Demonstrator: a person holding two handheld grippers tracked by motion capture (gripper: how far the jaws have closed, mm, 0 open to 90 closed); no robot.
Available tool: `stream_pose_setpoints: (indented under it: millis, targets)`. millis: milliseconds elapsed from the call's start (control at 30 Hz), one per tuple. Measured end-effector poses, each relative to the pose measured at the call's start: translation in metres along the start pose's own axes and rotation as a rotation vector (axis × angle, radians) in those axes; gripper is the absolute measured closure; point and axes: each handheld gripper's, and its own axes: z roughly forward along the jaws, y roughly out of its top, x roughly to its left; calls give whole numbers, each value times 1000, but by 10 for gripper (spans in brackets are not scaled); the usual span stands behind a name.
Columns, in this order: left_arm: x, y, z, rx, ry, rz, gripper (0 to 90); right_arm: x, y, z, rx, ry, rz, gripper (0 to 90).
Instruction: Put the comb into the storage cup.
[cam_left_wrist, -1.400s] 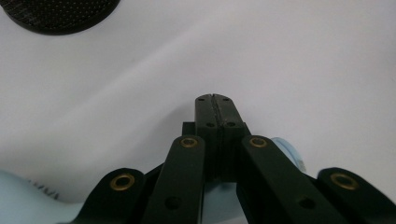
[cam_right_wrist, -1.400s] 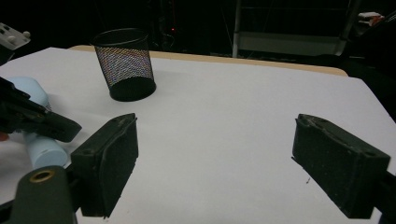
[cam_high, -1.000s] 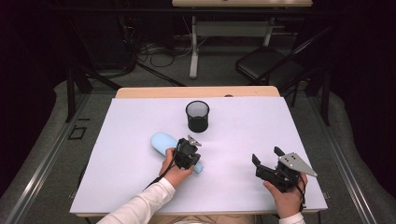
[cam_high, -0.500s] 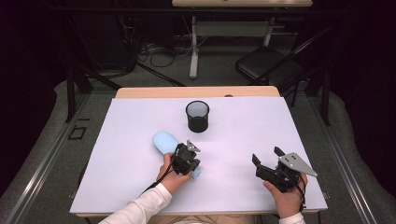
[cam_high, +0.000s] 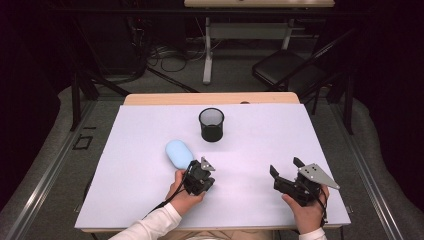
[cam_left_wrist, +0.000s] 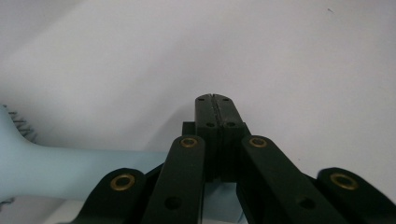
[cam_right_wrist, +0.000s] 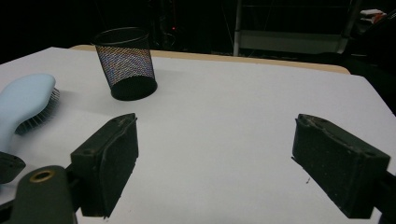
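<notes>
Fingers of left gripper pressed together, empty, beside handle of pale blue hairbrush lying flat on worktop. Right gripper wide open, empty. Brush not yet lifted; mesh cup apart, awaiting it probably.

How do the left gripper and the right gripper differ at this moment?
The left gripper has its jaws pressed together with nothing between the tips; the right gripper has its jaws wide apart over bare white table. The left sits beside the pale blue plastic hairbrush; the right is far from it. Both are black and hand-held.
</notes>
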Motion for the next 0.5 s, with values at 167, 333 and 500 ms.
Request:
stream_pose_setpoints:
  millis: [167,333,500]
  targets:
    - [-2,-5,-3,8,-10,1,900,0,0,0,1,1,1,142]
    - [0,-10,-7,14,-19,-2,900,0,0,0,1,2,2,142]
    - [2,-16,-10,14,-22,-10,900,0,0,0,2,2,2,142]
